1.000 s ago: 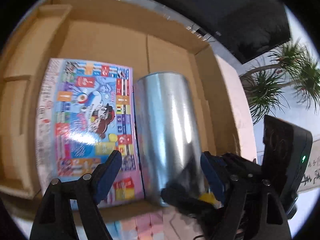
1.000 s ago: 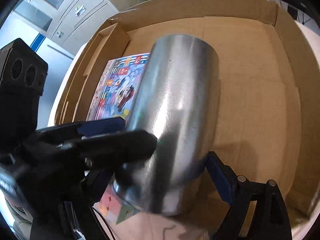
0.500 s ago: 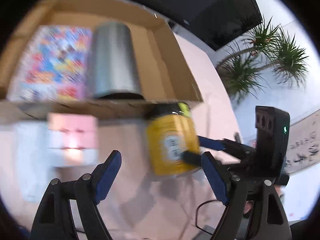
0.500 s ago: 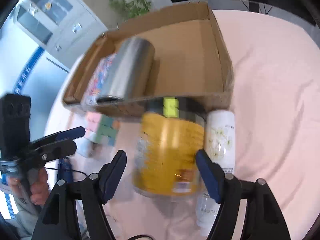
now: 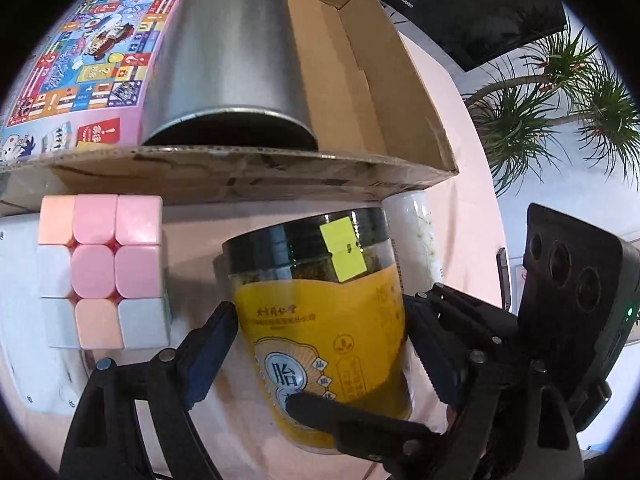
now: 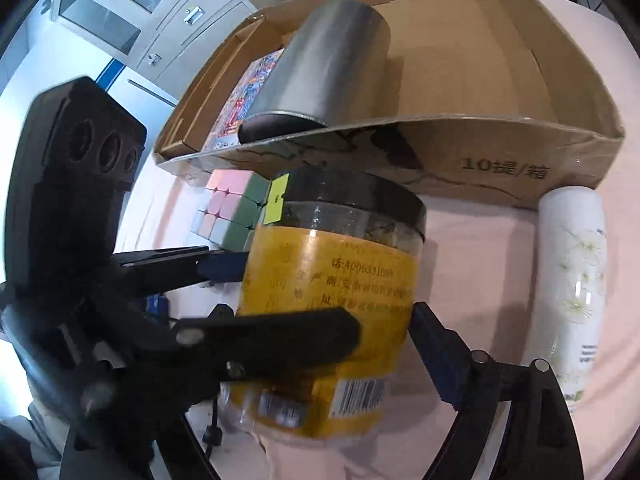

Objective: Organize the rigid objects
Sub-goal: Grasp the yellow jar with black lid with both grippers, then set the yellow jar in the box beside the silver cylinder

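A jar (image 5: 328, 320) with a yellow label and black lid stands on the pink cloth in front of the cardboard box (image 5: 404, 92). My left gripper (image 5: 320, 314) straddles it, jaws opening, with its blue pads (image 5: 218, 340) close beside the jar's sides. My right gripper (image 6: 320, 314) also straddles the jar (image 6: 332, 280), jaws opening; its left finger is hidden behind the left gripper's finger (image 6: 280, 336). Inside the box a metal cup (image 5: 232, 60) lies on its side next to a colourful game box (image 5: 80, 68).
A pastel puzzle cube (image 5: 100, 272) sits left of the jar, against the box's front wall. To the jar's right a white flowered bottle (image 6: 576, 280) lies on the cloth. The box's right half (image 6: 460, 68) is bare cardboard. Potted plants (image 5: 560, 92) stand beyond the table.
Both grippers have pulled back out of the box, leaving the metal cup lying there, and come down around the yellow jar in front of it.
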`<state>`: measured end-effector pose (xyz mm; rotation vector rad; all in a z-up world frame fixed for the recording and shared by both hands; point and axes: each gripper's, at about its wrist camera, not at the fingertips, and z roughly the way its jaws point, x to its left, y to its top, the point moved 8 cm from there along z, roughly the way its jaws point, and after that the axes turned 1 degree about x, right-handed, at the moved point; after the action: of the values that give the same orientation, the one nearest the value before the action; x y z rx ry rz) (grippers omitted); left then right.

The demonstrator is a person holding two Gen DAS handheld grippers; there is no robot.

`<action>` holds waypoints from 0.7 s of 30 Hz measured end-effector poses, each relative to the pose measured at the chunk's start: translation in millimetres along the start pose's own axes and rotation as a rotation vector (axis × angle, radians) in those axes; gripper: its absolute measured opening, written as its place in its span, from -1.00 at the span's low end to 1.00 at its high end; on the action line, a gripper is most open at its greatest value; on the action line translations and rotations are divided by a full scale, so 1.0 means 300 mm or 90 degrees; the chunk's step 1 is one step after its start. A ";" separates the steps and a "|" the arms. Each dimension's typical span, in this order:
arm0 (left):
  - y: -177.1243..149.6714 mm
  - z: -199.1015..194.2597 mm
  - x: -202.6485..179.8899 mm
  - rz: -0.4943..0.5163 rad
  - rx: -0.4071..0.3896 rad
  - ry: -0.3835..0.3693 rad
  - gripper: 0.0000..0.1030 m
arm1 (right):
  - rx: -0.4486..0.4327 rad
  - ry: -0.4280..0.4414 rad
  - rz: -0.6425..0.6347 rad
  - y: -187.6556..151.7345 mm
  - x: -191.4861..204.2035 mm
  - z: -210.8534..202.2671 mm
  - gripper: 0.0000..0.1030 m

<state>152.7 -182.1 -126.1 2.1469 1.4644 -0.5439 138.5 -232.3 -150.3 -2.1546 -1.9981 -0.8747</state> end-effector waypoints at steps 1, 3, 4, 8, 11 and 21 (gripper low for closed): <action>0.001 -0.018 -0.016 0.008 -0.013 0.004 0.65 | -0.004 -0.002 0.003 0.001 -0.002 -0.011 0.68; 0.007 -0.063 -0.085 0.033 -0.046 0.010 0.65 | -0.027 -0.002 0.002 0.019 0.028 -0.041 0.68; 0.022 -0.106 -0.122 0.053 -0.068 0.010 0.65 | -0.040 -0.003 -0.006 0.018 0.025 -0.110 0.68; 0.167 -0.291 -0.277 0.138 -0.163 0.019 0.65 | -0.144 -0.021 -0.050 0.165 0.123 -0.285 0.68; 0.334 -0.316 -0.312 0.158 -0.166 0.019 0.63 | -0.194 -0.026 -0.060 0.323 0.121 -0.366 0.68; 0.446 -0.044 -0.145 0.078 -0.053 0.015 0.62 | -0.106 -0.001 0.036 0.445 -0.189 -0.183 0.67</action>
<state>263.5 -248.3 -68.6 2.1669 1.3340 -0.4072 244.7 -326.1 -87.7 -2.2854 -1.9174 -1.0665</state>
